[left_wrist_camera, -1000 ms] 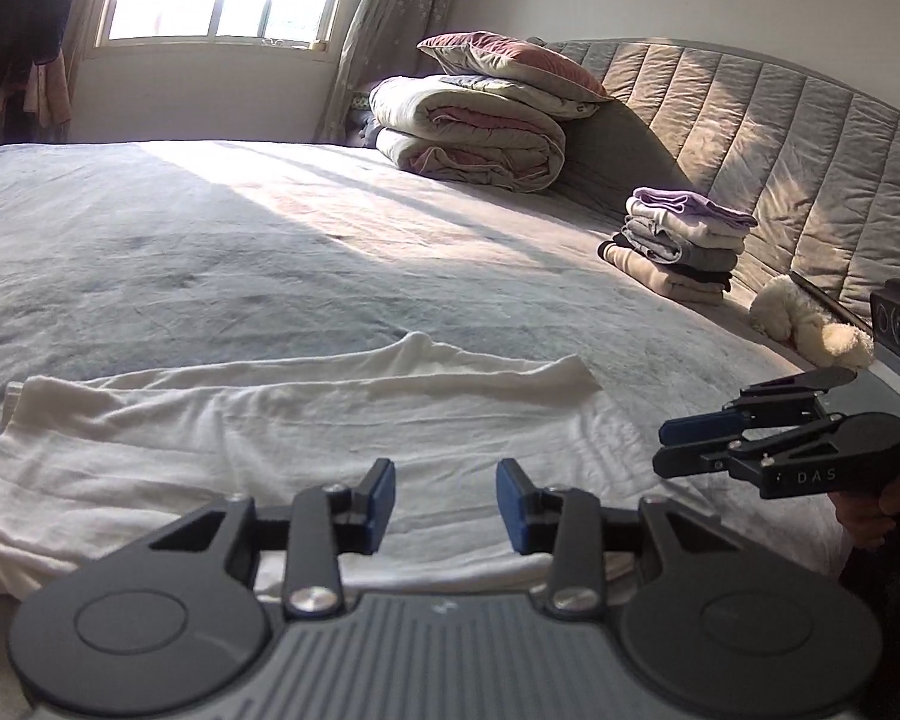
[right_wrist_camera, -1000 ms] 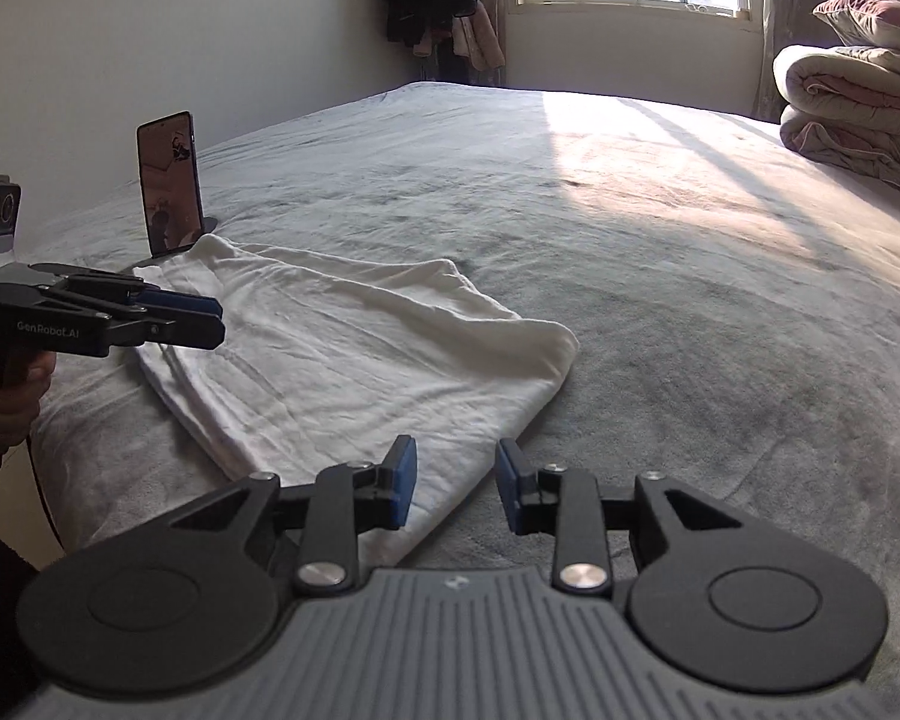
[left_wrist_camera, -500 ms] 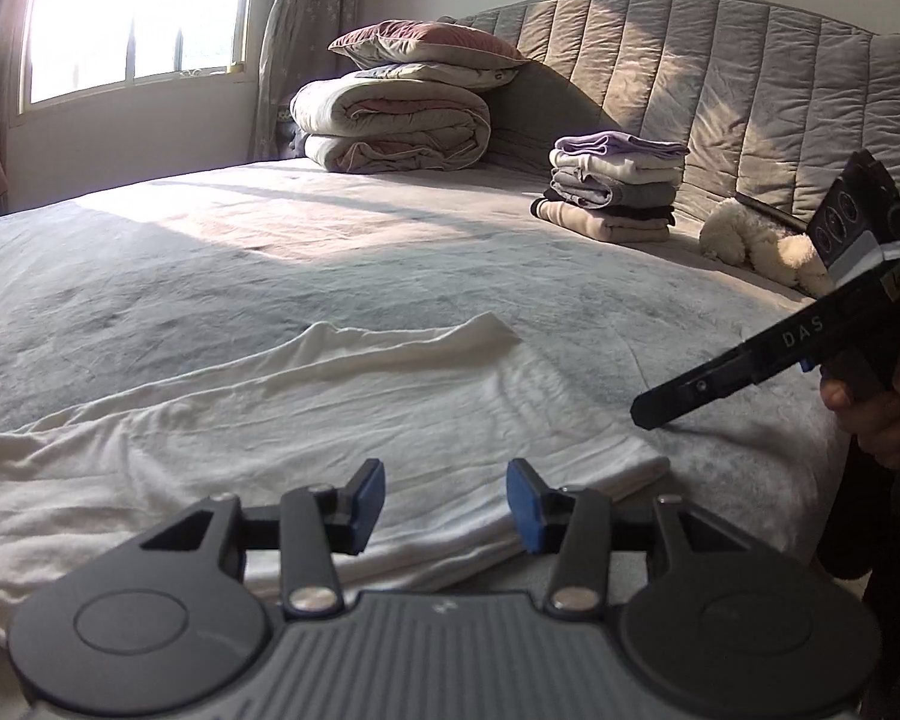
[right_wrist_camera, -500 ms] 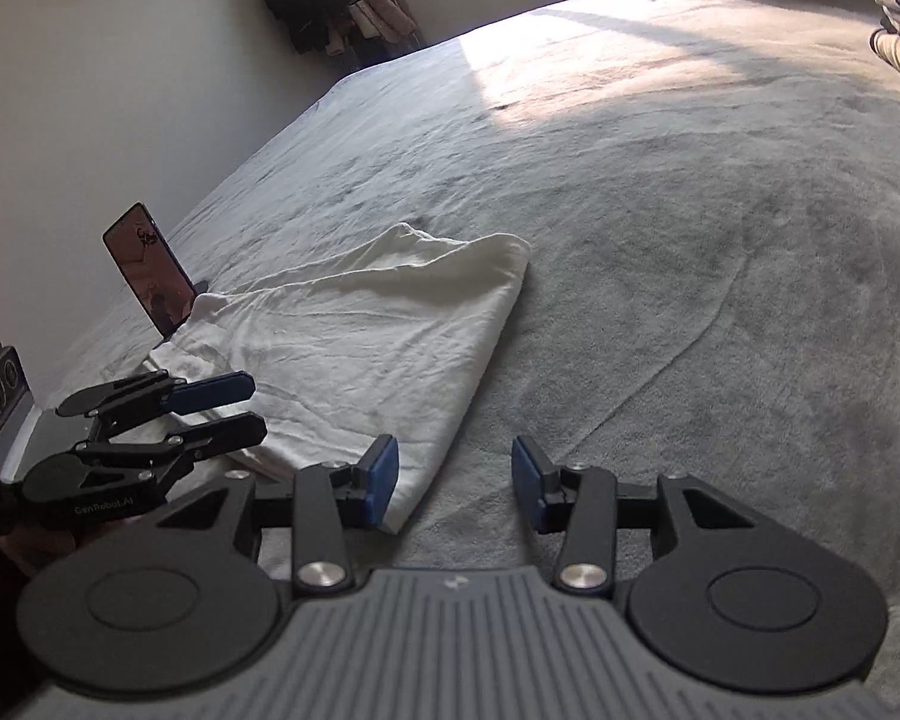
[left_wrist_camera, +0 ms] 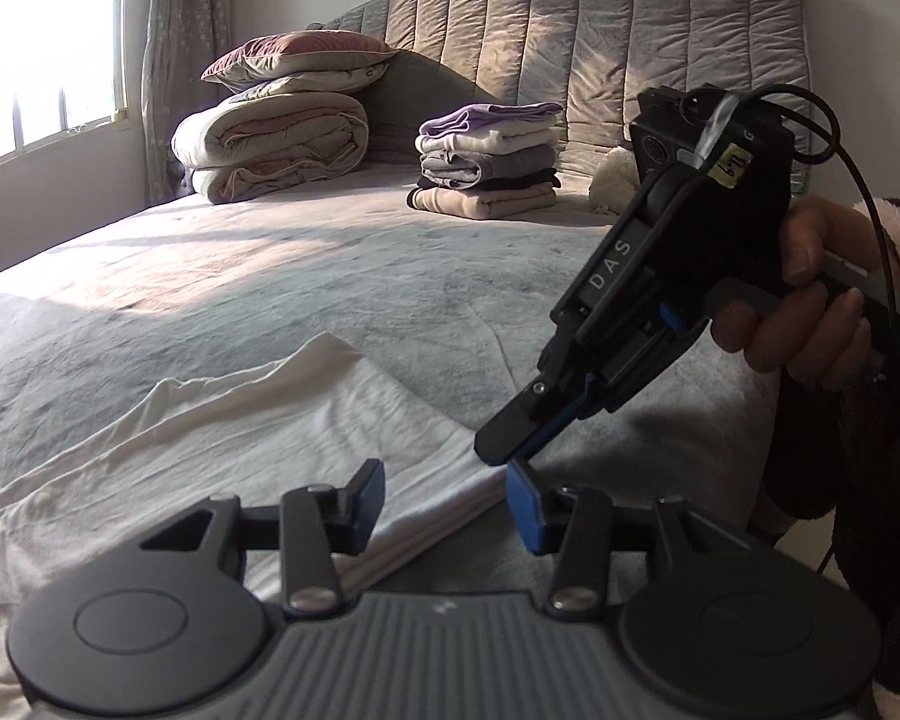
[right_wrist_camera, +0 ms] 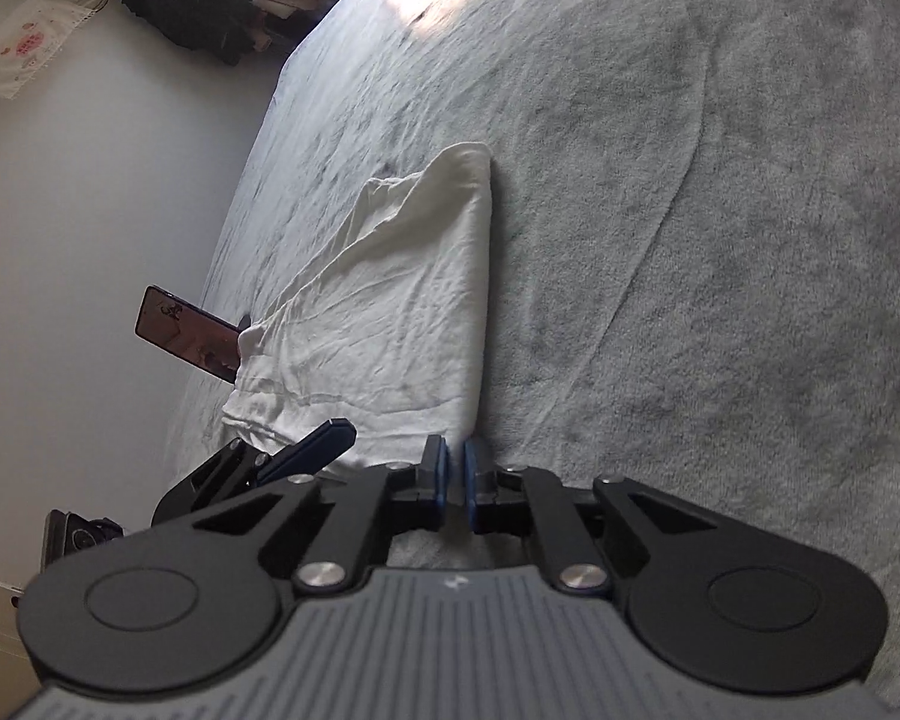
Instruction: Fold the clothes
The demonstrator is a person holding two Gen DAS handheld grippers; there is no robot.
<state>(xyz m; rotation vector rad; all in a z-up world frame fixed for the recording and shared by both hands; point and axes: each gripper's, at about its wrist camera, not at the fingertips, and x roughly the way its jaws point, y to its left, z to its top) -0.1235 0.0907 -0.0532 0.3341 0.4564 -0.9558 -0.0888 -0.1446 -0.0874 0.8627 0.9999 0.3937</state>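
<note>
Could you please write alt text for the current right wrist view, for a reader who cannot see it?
The right gripper has its jaws nearly closed at the near corner of a white garment spread on a grey bed. The left gripper sits open beside it; a phone stands beyond.

Cut off at the left edge, the white garment (left_wrist_camera: 222,456); half hidden behind the right gripper (left_wrist_camera: 513,444), a plush toy (left_wrist_camera: 615,180); too small to read, the phone (right_wrist_camera: 187,333) screen.

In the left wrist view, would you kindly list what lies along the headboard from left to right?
Rolled quilts with pillows on top → stack of folded clothes → plush toy.
</note>
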